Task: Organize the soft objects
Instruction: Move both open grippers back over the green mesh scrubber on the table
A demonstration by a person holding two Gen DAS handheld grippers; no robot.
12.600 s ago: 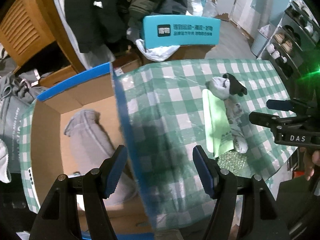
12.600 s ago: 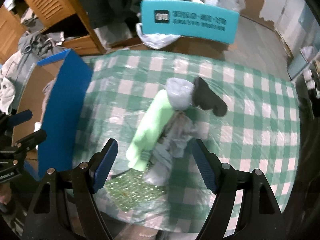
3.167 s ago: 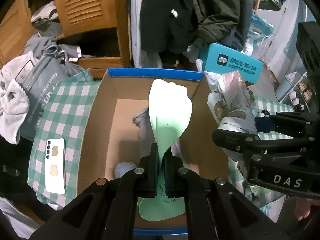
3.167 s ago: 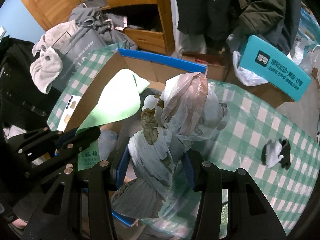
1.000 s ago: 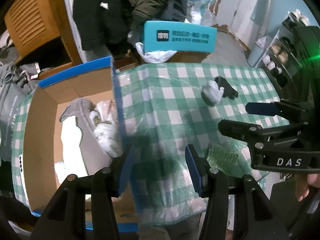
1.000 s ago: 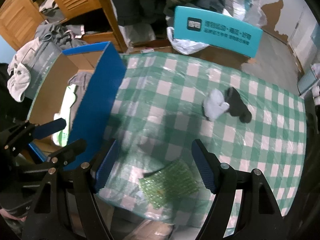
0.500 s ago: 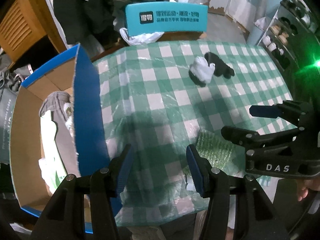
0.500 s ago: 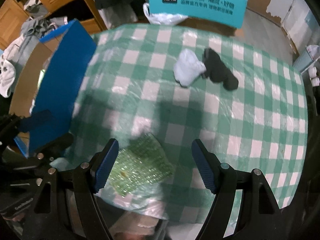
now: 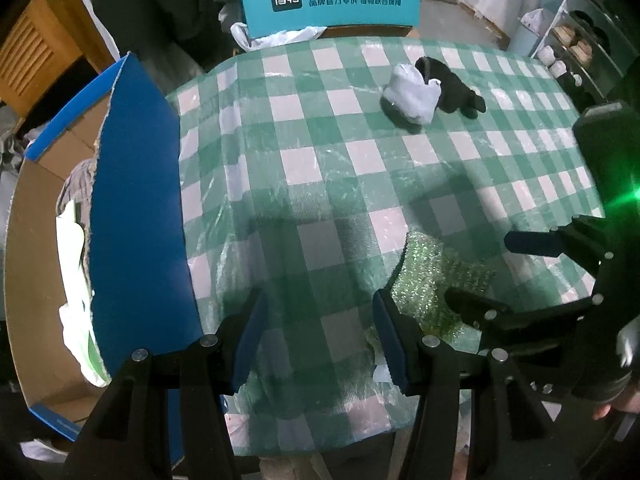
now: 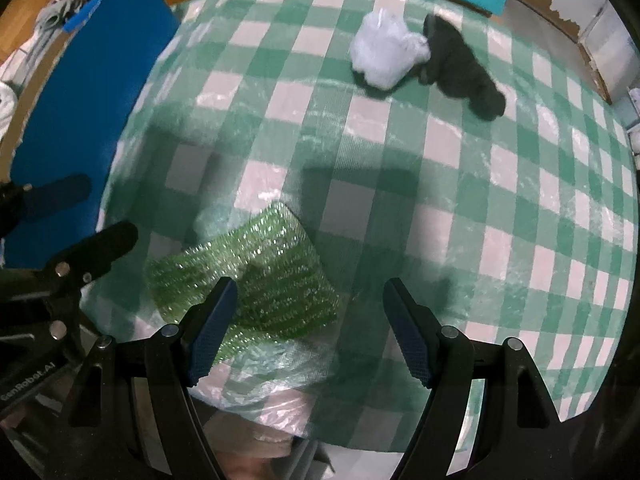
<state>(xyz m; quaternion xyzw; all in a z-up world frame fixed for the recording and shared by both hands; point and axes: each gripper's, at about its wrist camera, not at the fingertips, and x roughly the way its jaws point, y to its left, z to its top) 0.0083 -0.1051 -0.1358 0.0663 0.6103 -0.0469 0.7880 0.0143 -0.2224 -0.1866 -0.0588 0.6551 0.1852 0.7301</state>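
Observation:
A sparkly green bubble-wrap sheet point(image 10: 256, 264) lies near the front edge of the green checked table point(image 10: 520, 208). My right gripper point(image 10: 310, 328) hangs open just above it, its left finger over the sheet's near side. My left gripper point(image 9: 318, 340) is open over the bare cloth, with the sheet point(image 9: 436, 276) just to its right. Farther back lie a crumpled white bag point(image 9: 408, 94) and a black soft item point(image 9: 452, 88), touching each other. Both show in the right wrist view too, the white bag point(image 10: 384, 60) and black item point(image 10: 464, 68). Nothing is held by either gripper.
A cardboard box with blue flaps point(image 9: 136, 208) stands at the table's left, holding grey cloth and light green and white soft things point(image 9: 72, 240). A teal chair back point(image 9: 332, 0) is behind the table. Shelves with shoes point(image 9: 576, 44) stand at the far right.
Both grippers have come down closer to the table and moved toward its front edge. The green sheet now lies right under the right gripper. Both stay open and empty.

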